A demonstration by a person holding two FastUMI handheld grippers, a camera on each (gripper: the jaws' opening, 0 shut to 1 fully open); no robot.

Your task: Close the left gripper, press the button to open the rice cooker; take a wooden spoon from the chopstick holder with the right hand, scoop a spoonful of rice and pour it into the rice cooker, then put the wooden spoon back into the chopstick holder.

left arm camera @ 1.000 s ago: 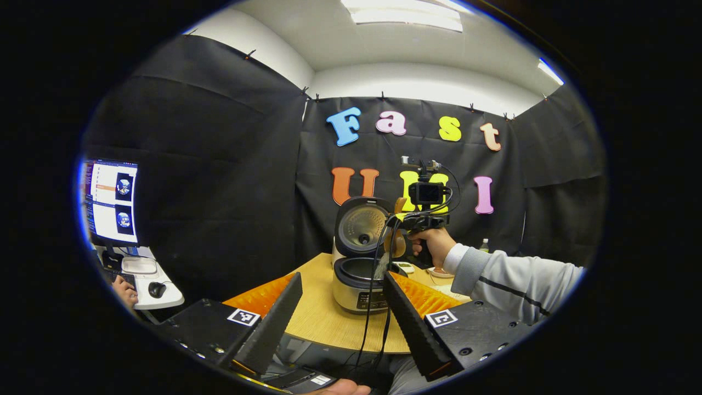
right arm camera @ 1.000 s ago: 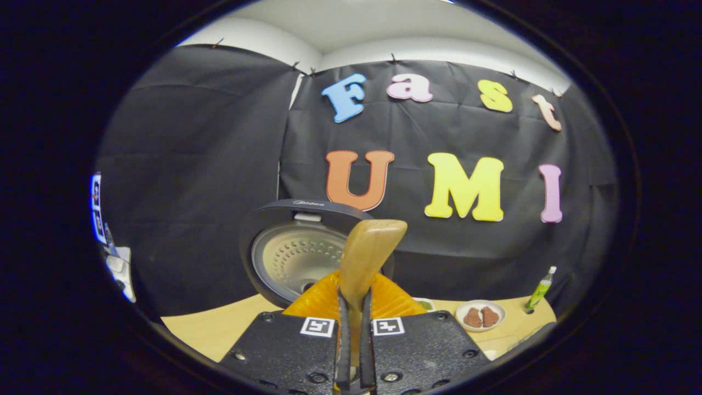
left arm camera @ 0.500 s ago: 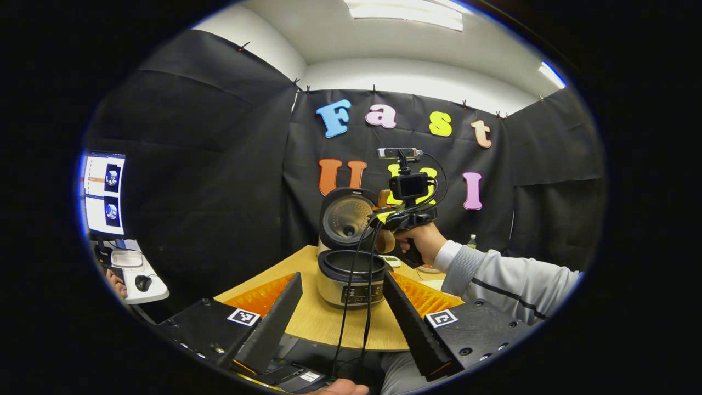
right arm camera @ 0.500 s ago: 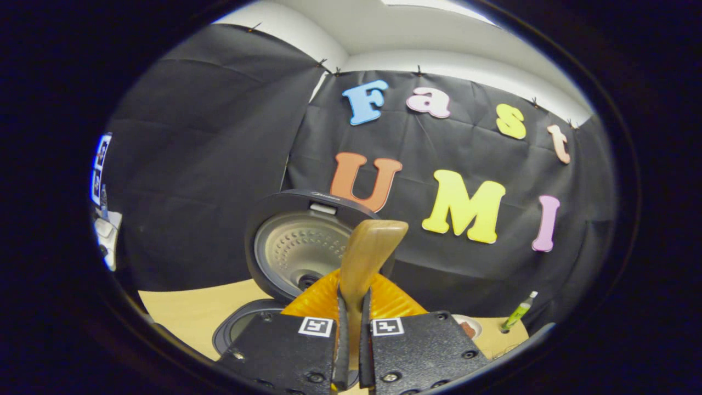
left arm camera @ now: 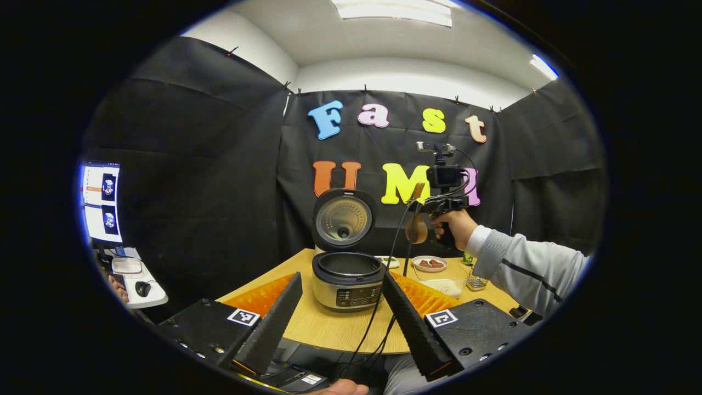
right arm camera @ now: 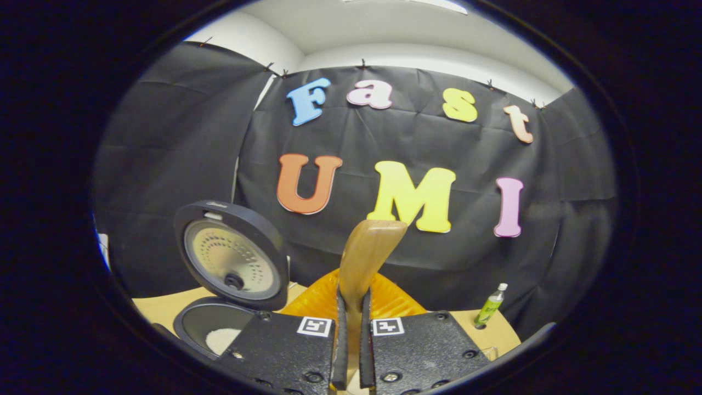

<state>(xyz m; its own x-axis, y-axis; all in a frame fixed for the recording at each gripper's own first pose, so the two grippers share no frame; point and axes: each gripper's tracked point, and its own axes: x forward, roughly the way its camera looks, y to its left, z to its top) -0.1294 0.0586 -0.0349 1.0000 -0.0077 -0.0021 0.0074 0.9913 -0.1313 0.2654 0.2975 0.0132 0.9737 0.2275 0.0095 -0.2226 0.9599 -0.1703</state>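
Observation:
The rice cooker [left arm camera: 351, 282] stands open on the round wooden table [left arm camera: 329, 329], its lid [left arm camera: 343, 219] upright. My left gripper [left arm camera: 343, 323] hangs open in front of it, holding nothing. To the cooker's right a hand holds my right gripper [left arm camera: 436, 206] in the air, shut on the wooden spoon [left arm camera: 417, 229]. In the right gripper view the right gripper [right arm camera: 352, 300] clamps the spoon's handle [right arm camera: 370, 249], which rises upright. The cooker's lid [right arm camera: 230, 255] and pot sit at lower left, with white rice [right arm camera: 222, 339] in the pot.
A small plate of brown food [left arm camera: 429, 264], a clear container of rice [left arm camera: 441, 285] and a metal holder [left arm camera: 476, 282] stand right of the cooker. A green bottle [right arm camera: 491, 304] is near the back wall. A monitor [left arm camera: 101, 200] and mouse [left arm camera: 143, 288] are at far left.
My right gripper has carried the spoon from over the cooker off to the right and level. In its view the cooker has slid left and rice shows in the pot.

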